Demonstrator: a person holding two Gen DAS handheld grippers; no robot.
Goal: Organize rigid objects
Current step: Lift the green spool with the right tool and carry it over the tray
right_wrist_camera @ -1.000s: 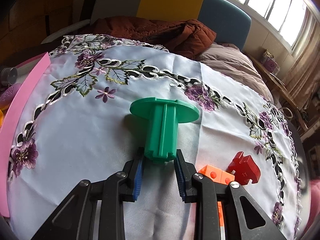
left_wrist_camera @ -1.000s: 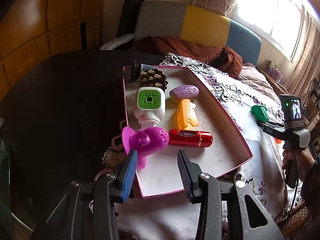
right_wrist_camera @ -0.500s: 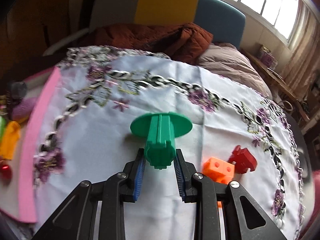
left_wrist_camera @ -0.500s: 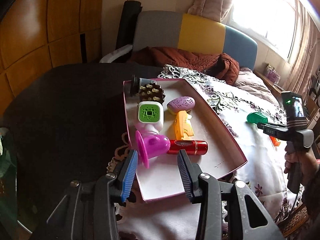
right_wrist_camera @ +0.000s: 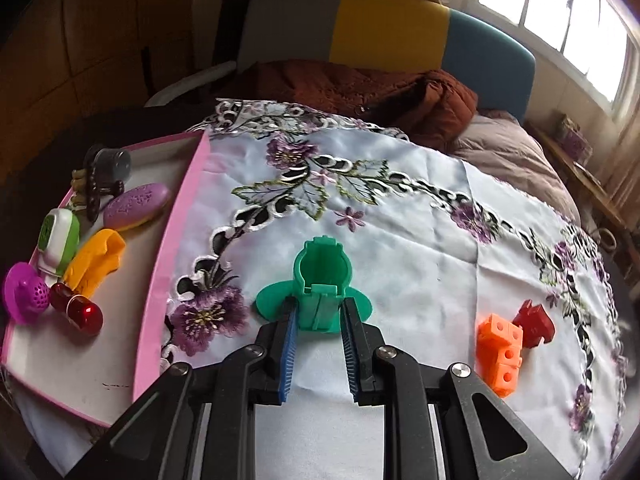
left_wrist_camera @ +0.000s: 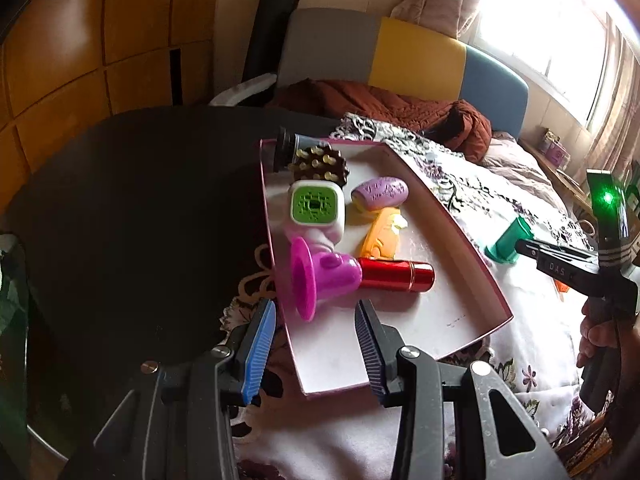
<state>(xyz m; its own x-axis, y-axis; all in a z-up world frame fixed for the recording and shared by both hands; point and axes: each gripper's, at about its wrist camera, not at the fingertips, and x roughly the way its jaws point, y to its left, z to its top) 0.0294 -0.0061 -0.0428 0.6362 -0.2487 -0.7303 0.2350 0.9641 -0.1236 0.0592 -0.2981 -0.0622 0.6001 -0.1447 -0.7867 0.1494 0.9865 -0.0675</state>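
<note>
My right gripper [right_wrist_camera: 318, 330] is shut on a green flanged plastic piece [right_wrist_camera: 320, 280] and holds it tilted above the embroidered cloth; the piece also shows in the left wrist view [left_wrist_camera: 510, 242]. My left gripper [left_wrist_camera: 316, 344] is open and empty over the near end of the pink-rimmed tray [left_wrist_camera: 460, 240]. The tray [right_wrist_camera: 160, 264] holds a magenta strainer piece [left_wrist_camera: 320, 276], a red tube [left_wrist_camera: 396, 276], an orange piece [left_wrist_camera: 380, 236], a green-and-white block [left_wrist_camera: 318, 210], a purple oval [left_wrist_camera: 380, 192] and a brown studded piece [left_wrist_camera: 320, 164].
An orange cube block [right_wrist_camera: 500, 350] and a dark red block [right_wrist_camera: 534, 320] lie on the cloth at the right. The dark round table [left_wrist_camera: 140, 200] lies left of the tray. A sofa with a rust blanket [right_wrist_camera: 360, 88] stands behind.
My right gripper has lifted the green piece, tipped it over and moved left, so the tray now shows in its view. My left gripper has drawn back from the magenta piece.
</note>
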